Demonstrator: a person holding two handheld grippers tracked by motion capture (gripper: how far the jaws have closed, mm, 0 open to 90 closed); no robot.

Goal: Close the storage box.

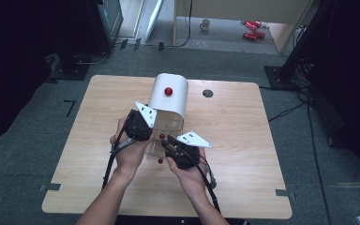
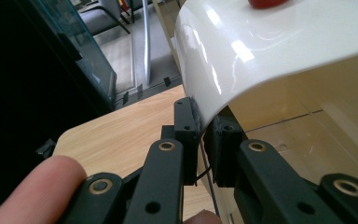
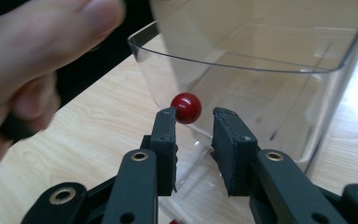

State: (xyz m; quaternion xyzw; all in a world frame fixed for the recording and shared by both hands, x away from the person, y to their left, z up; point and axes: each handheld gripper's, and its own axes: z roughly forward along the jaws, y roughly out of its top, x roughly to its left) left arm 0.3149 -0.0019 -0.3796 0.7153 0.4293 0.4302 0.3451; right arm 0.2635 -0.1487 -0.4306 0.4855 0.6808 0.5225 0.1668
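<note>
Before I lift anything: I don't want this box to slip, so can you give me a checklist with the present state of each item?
1. Left hand-held gripper clamped on the edge of the white lid: ok.
2. Right hand-held gripper gripping the clear container: cannot tell; a gap shows between its jaws.
3. Red knob centred between the right jaws: not ok; it sits at one jaw's tip.
4. Container resting on the wooden table: ok.
5. Small red ball on the table out of the hands' way: cannot tell.
</note>
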